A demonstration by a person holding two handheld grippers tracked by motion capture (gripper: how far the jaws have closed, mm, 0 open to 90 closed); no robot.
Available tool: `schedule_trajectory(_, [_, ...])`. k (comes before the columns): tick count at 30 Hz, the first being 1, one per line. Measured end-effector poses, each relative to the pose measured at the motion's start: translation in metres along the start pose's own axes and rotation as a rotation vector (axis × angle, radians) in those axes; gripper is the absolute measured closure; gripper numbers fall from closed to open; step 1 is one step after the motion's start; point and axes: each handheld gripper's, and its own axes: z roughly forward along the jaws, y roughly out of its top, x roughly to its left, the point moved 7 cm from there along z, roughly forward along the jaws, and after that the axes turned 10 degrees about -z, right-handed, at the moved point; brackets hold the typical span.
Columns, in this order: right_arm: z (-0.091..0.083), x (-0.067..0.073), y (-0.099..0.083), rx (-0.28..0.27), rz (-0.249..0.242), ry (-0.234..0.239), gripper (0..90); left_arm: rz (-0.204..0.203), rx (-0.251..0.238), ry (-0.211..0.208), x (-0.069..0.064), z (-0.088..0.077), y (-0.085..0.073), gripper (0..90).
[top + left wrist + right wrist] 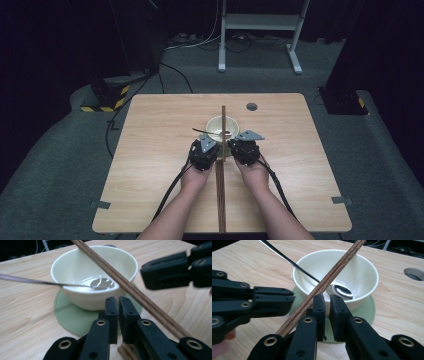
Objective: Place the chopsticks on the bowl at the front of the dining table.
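A cream bowl [219, 127] [75, 267] [362, 272] stands on a pale green saucer [72, 317] [368, 308] at the table's middle. A metal spoon [101, 283] [342, 291] lies in it, its handle sticking out over the rim. Long wooden sticks [220, 190] [140, 295] [329, 277] run down the table's midline and lean over the bowl. My left gripper [214, 146] [118, 306] is shut and empty just left of the sticks, in front of the bowl. My right gripper [232, 146] [327, 305] is shut and empty just right of them.
The wooden table [150, 150] has a round hole [251, 106] [413, 273] behind the bowl to the right. On the floor beyond stand a white frame [260, 22] and a base with yellow-black stripes [107, 100] at the left.
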Motion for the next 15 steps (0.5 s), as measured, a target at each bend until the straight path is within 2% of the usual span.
schedule_trajectory(2, [-0.005,0.000,-0.002,0.003,0.003,0.002,79.5,0.006,0.000,-0.005,0.002,-0.008,0.000,83.7])
schedule_trajectory(4, [-0.010,-0.001,-0.004,-0.005,0.004,-0.003,77.6,0.029,0.001,-0.010,0.005,-0.018,0.000,82.3])
schedule_trajectory(8, [-0.020,-0.001,-0.011,-0.016,0.000,0.002,71.8,0.023,-0.011,-0.020,0.008,-0.033,0.000,76.0])
schedule_trajectory(10, [-0.023,-0.002,-0.016,-0.013,-0.005,-0.001,68.0,0.032,-0.006,-0.023,0.012,-0.044,-0.001,70.6])
schedule_trajectory(11, [-0.026,-0.001,-0.020,-0.007,0.007,0.000,65.9,0.042,0.004,-0.022,0.014,-0.049,-0.002,66.0])
schedule_trajectory(12, [-0.028,-0.002,-0.024,-0.003,0.013,0.002,64.7,0.036,0.002,-0.020,0.016,-0.052,-0.002,63.0])
schedule_trajectory(15, [-0.033,-0.004,-0.035,0.016,0.006,-0.007,58.6,0.054,0.034,-0.005,0.030,-0.070,-0.006,56.0])
